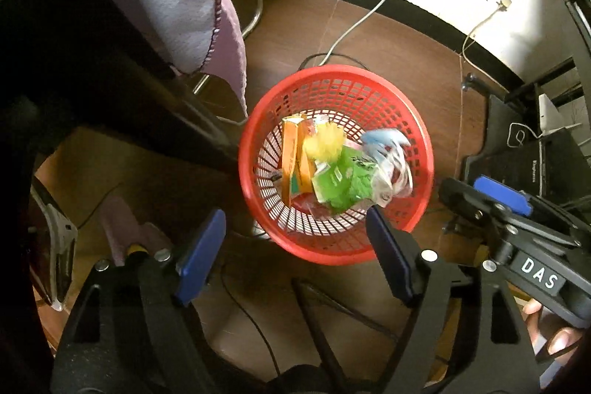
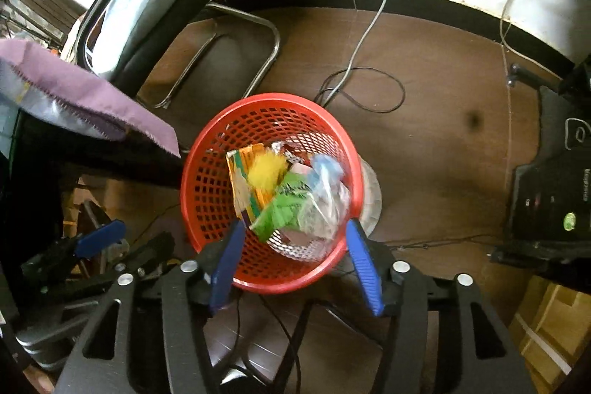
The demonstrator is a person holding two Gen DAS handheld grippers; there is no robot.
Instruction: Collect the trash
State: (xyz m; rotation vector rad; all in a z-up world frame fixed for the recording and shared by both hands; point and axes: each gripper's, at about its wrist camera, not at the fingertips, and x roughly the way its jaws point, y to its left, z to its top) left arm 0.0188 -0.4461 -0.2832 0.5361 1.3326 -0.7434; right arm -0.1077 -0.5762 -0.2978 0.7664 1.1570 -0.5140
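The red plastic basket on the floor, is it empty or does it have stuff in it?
It has stuff in it. The red plastic mesh basket stands upright, holding a green wrapper, an orange carton, something fluffy and yellow and crinkly clear plastic.

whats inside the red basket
The red basket holds an orange carton, a yellow fluffy piece, a green wrapper, and clear and light-blue plastic. Anything underneath the pile is covered; only bits of the mesh bottom show.

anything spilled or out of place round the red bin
Nothing spilled: the wrappers all lie inside the red basket, which stands upright on the floor. The only untidy things are loose cables coiled behind it and a purple cloth hanging over the dark edge beside it.
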